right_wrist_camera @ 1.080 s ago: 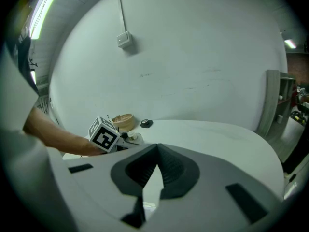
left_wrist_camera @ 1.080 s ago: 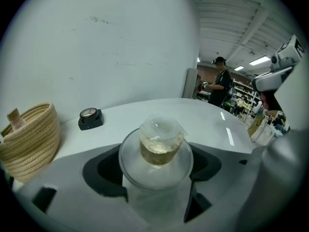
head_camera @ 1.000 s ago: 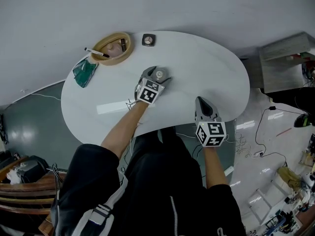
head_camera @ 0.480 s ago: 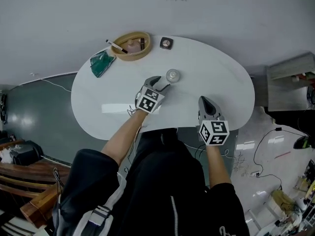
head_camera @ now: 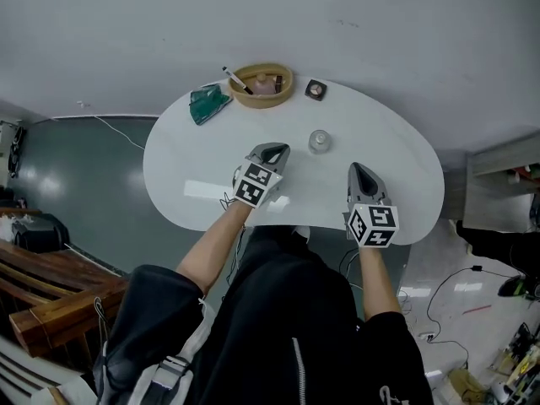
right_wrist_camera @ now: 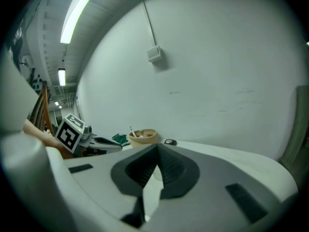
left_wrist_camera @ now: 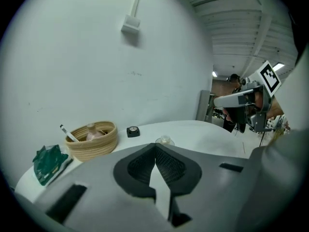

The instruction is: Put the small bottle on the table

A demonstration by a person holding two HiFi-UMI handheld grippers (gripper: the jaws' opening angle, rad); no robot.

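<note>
Bottle (head_camera: 318,141) stands on the white table (head_camera: 396,154), past the middle toward the wall. It's small and clear, w/ nothing touching it. Left gripper (head_camera: 272,152) hangs near it on our side and a bit left. Only bare tabletop lies btwn its tips and the bottle. Its jaws have just closed, tips pressed together w/ nothing btwn them. Right gripper (head_camera: 364,175) sits over the near right part of the table, well apart from the bottle, jaws also together and empty.

Along the far edge we see a woven basket (head_camera: 262,84) w/ a pen (head_camera: 235,79) leaning over its rim and smth pinkish inside. A green packet (head_camera: 208,102) lies just left of it and a small black square item (head_camera: 315,89) right of it. All are well apart from the bottle.

Head view alone gives the whole table outline, plus wooden benches (head_camera: 51,302) at lower left. Left gripper view shows only the bottle's top peeking above the jaw tips, w/ the right gripper off to the side. Right gripper view shows the left gripper w/ its marker cube, and the basket and black item beyond. We can't make out the bottle there.

Bottle is upright: long axis vertical, cap end up, base flat on the table.
</note>
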